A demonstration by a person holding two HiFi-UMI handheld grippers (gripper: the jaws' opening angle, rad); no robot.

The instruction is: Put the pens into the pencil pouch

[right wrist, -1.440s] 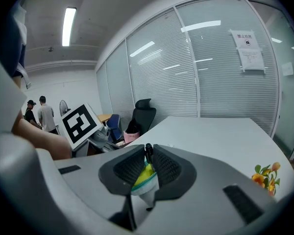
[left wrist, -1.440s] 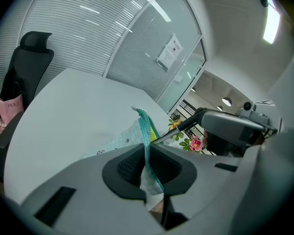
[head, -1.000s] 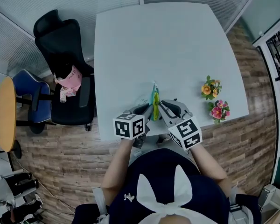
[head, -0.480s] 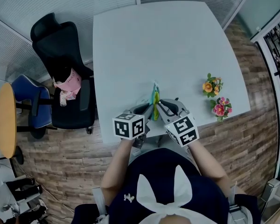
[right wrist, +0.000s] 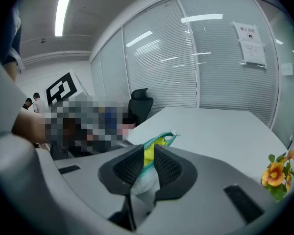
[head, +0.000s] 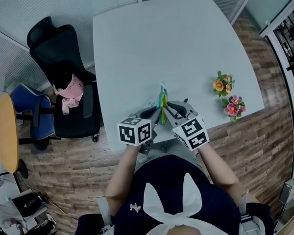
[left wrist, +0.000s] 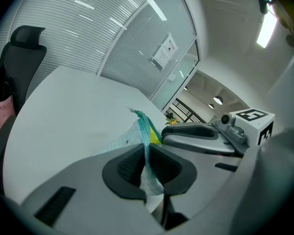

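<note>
White surface [head: 161,43], bare over most of its top. Black office chair [head: 63,82] stands at its left side. Left claw [left wrist: 146,163] is clenched on the pale mesh side of the pencil pouch [head: 162,102]. Right claw [right wrist: 148,165] is clenched on the pouch's teal zip edge, where yellow shows. The pouch stands edge-up between the two claws, near the surface's near edge. Two flower sprigs [head: 222,83] lie well apart to the right.

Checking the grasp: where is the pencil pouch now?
Head view: pencil pouch pinched between left tool and right tool, over the table's near edge.
</note>
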